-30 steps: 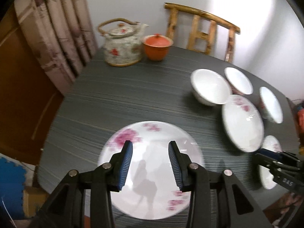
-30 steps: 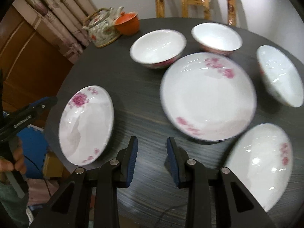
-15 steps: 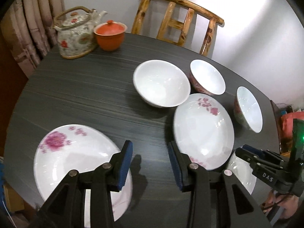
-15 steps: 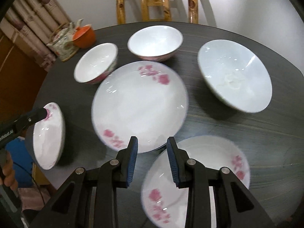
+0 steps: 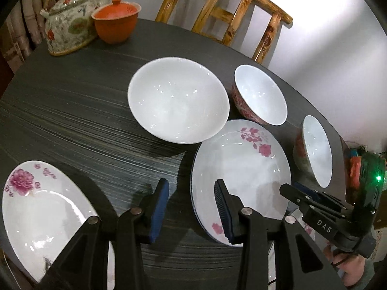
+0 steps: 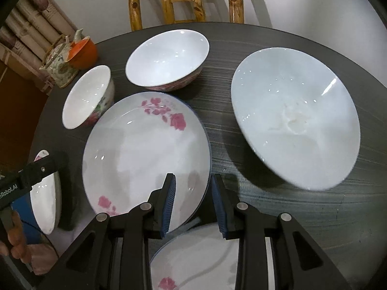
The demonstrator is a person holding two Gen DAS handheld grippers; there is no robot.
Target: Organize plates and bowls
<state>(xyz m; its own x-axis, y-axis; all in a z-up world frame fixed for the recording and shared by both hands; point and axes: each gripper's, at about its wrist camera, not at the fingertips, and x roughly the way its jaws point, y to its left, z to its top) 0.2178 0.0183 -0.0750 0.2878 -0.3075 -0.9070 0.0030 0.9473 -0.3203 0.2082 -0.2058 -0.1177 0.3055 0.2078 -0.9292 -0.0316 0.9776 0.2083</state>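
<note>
A dark round table (image 5: 72, 111) holds flowered white plates and bowls. My left gripper (image 5: 191, 207) is open and empty, at the left rim of the middle plate (image 5: 241, 169), with another plate (image 5: 41, 217) at its left. Beyond lie a large white bowl (image 5: 179, 99) and two smaller floral bowls (image 5: 261, 94) (image 5: 314, 149). My right gripper (image 6: 193, 203) is open and empty, over the near right rim of the middle plate (image 6: 145, 154), above a near plate (image 6: 200, 261). A wide bowl (image 6: 295, 125) sits to its right.
A floral teapot (image 5: 70, 24) and an orange lidded cup (image 5: 116, 21) stand at the far left of the table. A wooden chair (image 5: 232, 17) stands behind the table against the wall. A curtain (image 6: 31, 36) hangs at the left.
Both grippers have moved in toward the middle plate: the left swung right, away from the left plate, and the right came forward and lower. Both stayed open.
</note>
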